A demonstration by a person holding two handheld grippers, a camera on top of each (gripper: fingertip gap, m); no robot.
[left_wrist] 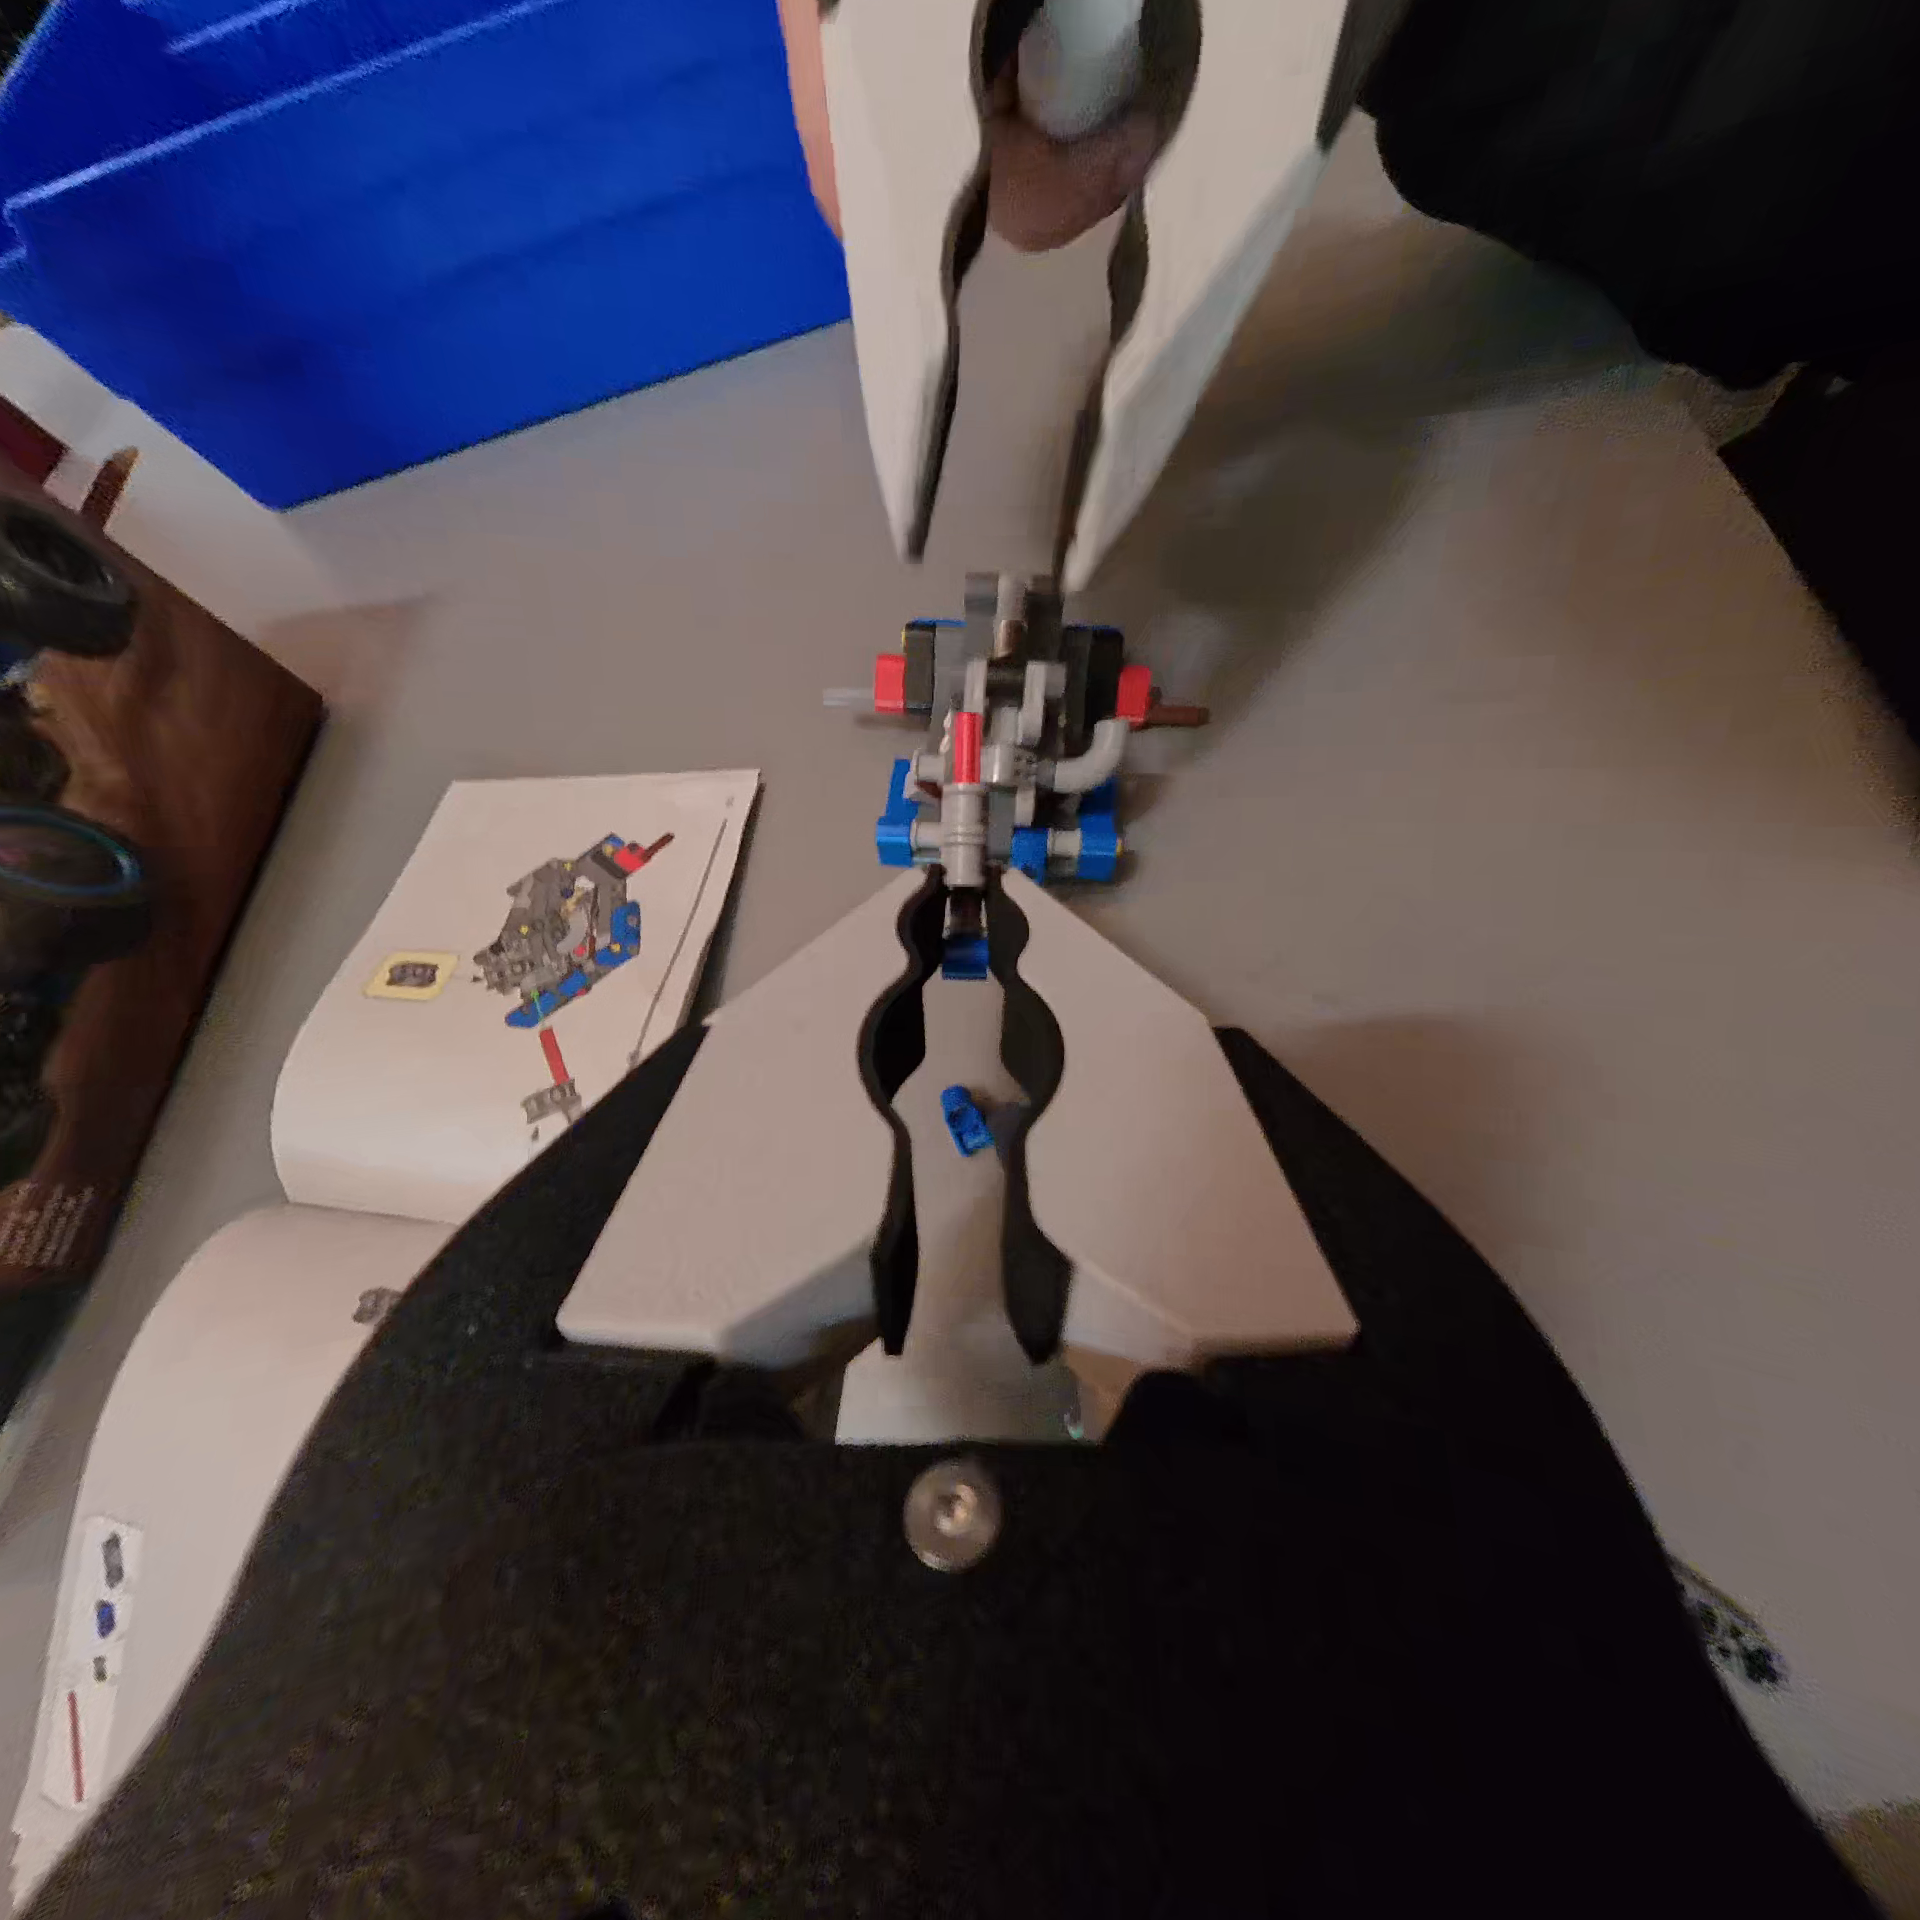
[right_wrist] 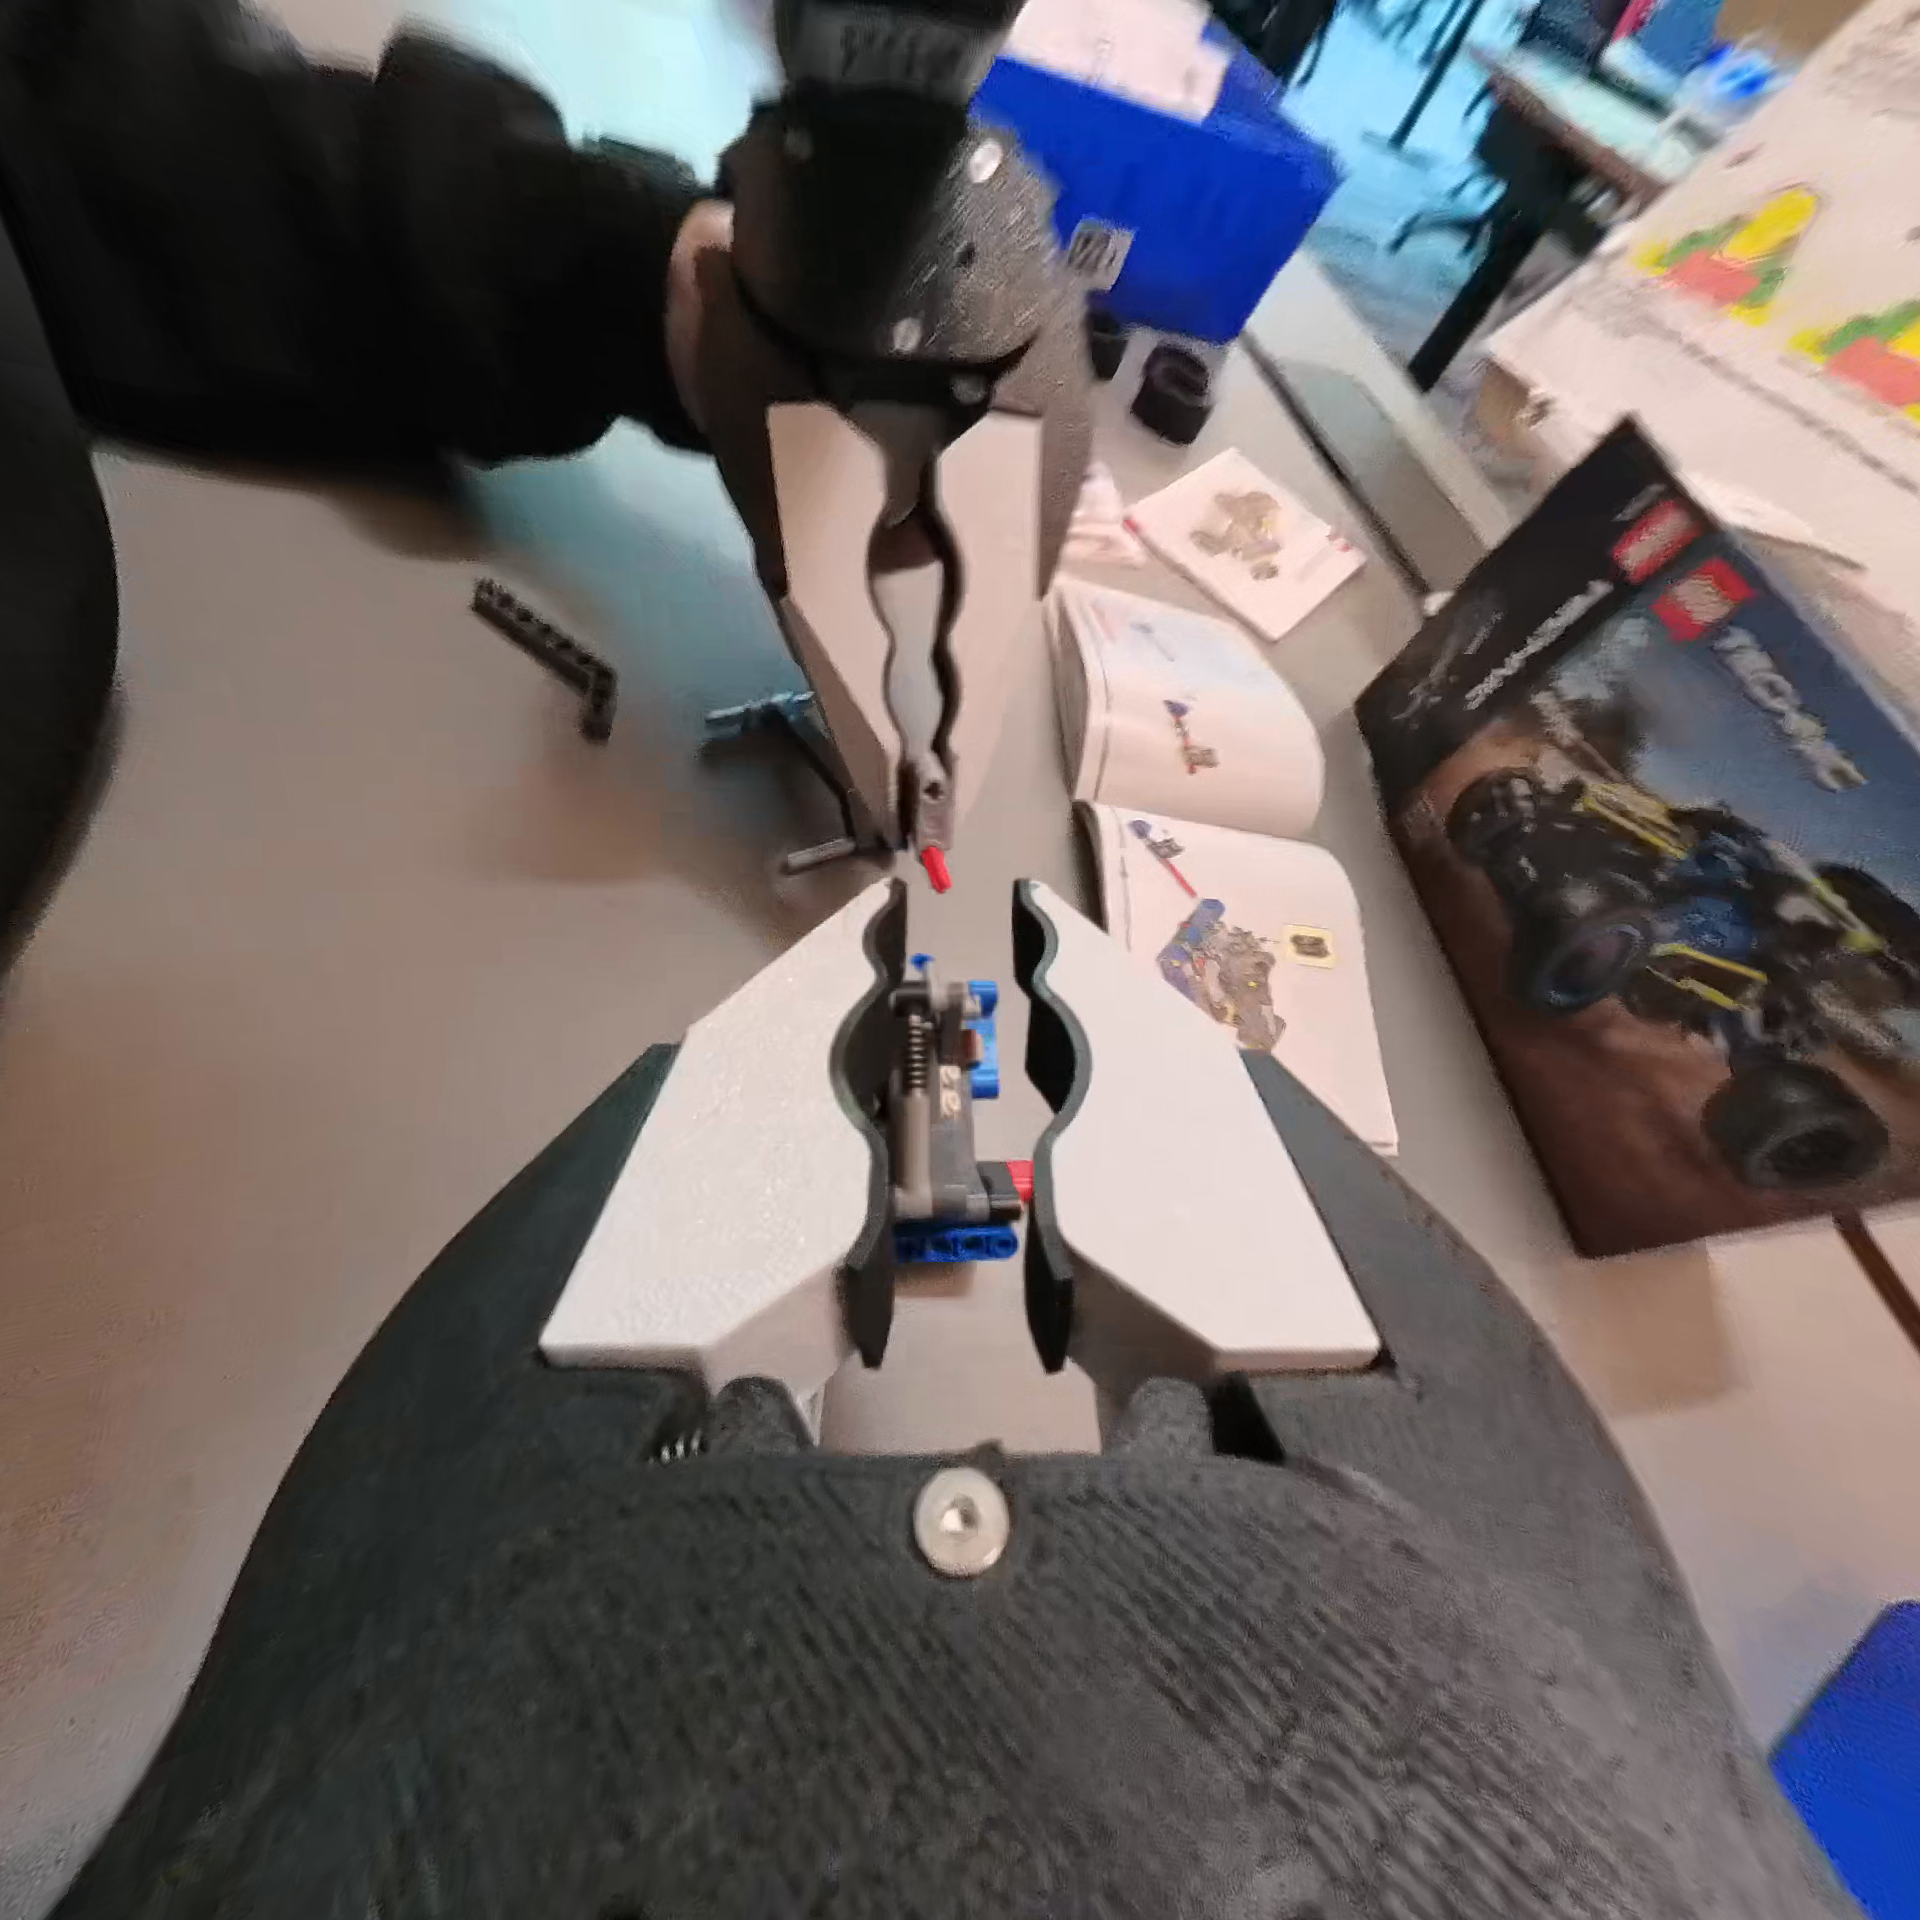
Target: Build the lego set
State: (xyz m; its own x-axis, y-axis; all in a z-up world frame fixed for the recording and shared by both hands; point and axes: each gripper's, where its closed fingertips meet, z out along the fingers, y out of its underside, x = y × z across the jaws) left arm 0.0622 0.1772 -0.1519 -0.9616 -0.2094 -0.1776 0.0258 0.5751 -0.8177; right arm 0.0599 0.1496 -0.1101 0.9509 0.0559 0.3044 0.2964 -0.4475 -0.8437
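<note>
Grey connector (right_wrist: 932, 808) half-hidden in left jaws.

Left gripper (left_wrist: 961, 894) pinched nearly closed; right gripper (right_wrist: 961, 894) parted, tips facing it.

A grey, blue and red lego assembly (left_wrist: 1003, 743) stands on the grey table (left_wrist: 1455, 935), small blue piece (left_wrist: 964, 1120) nearby.

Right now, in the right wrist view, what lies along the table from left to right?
Dark grey bent lego beam → left gripper pinching a grey-and-red lego piece → open white instruction booklet → dark lego set box.
</note>
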